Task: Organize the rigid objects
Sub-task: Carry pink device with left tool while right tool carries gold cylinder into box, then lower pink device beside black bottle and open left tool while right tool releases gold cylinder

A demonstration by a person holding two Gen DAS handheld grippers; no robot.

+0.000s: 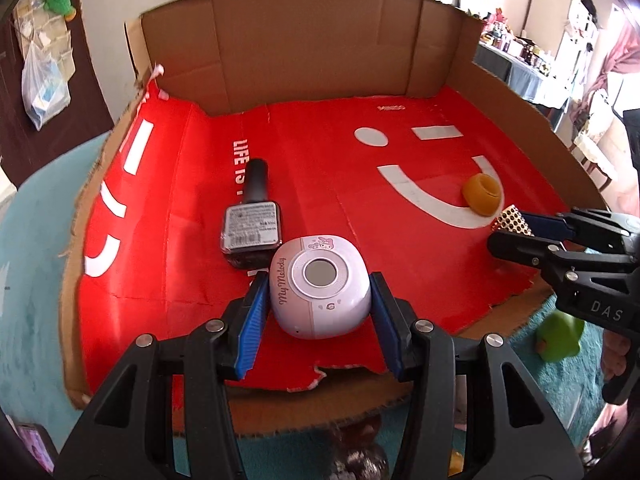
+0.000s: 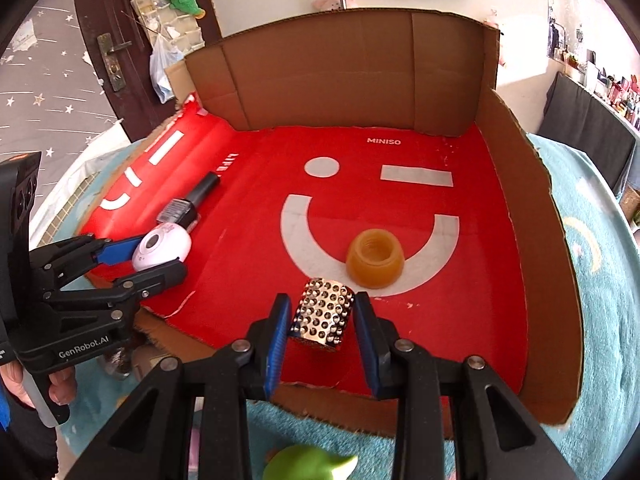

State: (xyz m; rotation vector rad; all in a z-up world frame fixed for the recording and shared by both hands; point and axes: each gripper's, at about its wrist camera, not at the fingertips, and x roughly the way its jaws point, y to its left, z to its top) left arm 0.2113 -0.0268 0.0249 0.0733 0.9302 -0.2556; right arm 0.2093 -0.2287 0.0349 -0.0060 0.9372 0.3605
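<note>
My left tool (image 1: 318, 312) has its 2 blue pads closed on a white rounded gadget (image 1: 320, 286) printed "My Melody", 1 pad on each side, holding it over the near edge of the flattened red cardboard box (image 1: 328, 152). From my right wrist view the same gadget (image 2: 162, 246) sits pinched between those pads at the box's left front corner.

My right tool (image 2: 322, 320) is clamped as tight as it goes on a shiny perforated metal cylinder (image 2: 324, 316), gripped at its 2 sides and tilted slightly, just above the red surface near the front edge. In my left wrist view only the cylinder's tip (image 1: 512, 220) pokes out past the pads.

Just beyond the cylinder, an amber cup-shaped piece (image 2: 374, 264) lies on the white smile printed on the box, opening up. A black nail polish bottle (image 1: 251, 232) lies on its side just behind the gadget, cap pointing toward the box's upright brown flap (image 2: 340, 76).

The box rests on a teal blanket (image 2: 600, 280). A green plush toy (image 1: 558, 336) lies on it near the front, off the cardboard.
</note>
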